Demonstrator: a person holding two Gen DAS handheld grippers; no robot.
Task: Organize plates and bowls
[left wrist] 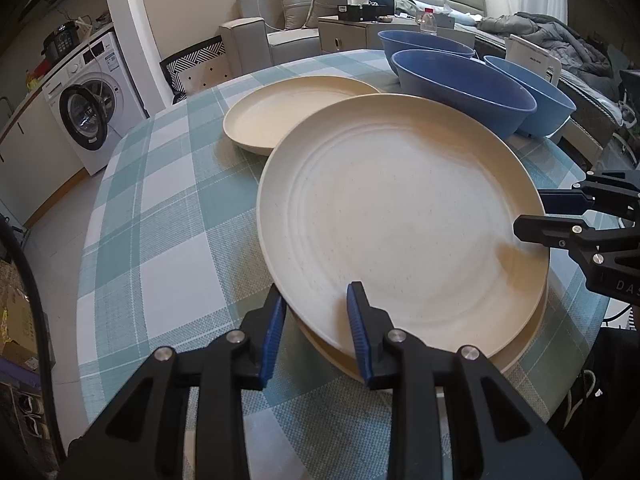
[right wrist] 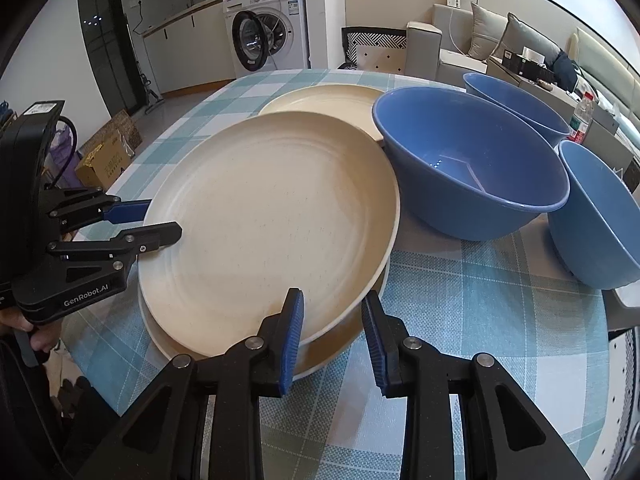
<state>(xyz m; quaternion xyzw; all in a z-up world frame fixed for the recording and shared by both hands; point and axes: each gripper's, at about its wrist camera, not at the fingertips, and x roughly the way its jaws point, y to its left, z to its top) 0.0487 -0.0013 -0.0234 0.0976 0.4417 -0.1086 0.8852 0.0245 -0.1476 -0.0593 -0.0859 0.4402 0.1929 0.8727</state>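
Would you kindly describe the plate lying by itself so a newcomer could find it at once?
Start at the checked tablecloth. Toward the far side, next to the three blue bowls, lies a single cream plate. Unlike the nearer cream plate, it has no plate beneath it and no tool at its rim.

"GenRobot.AI" on left claw (right wrist: 154, 222)
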